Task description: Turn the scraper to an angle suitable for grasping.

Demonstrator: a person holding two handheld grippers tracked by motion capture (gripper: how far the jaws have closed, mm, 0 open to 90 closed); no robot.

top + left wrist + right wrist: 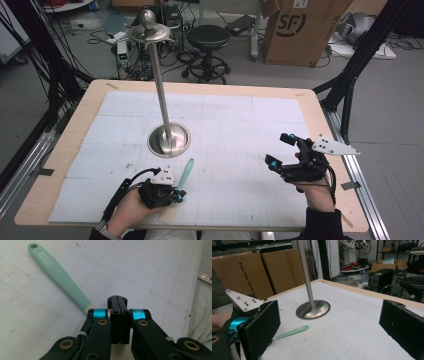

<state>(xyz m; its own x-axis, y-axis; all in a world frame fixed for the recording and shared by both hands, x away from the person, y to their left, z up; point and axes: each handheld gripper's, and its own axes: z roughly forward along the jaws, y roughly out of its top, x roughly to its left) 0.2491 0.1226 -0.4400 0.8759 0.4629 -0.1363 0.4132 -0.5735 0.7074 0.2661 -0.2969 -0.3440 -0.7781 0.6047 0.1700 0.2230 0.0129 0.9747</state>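
The left hand-held gripper (176,194) is sitting low at the near left of the counter (70,145), its jaws pressed fully together with nothing between them, as the left gripper view shows. A mint-green spatula (186,172) is lying flat on the white gridded mat (235,130), with the handle pointing toward the far side and its pale near end passing just beside and under the closed jaw tips; whether the jaws are touching it is not clear. In the left gripper view the green handle (60,277) is running away from the gripper toward the upper left, ending in a small hanging hole.

The right hand-held gripper (283,154) is hovering over the near right of the mat, well apart from the spatula, with its jaws standing wide and empty; its view is looking across the mat at the spatula (292,332).

A metal stand (169,139) with a round base and a tall upright pole is standing just beyond the spatula's far tip.
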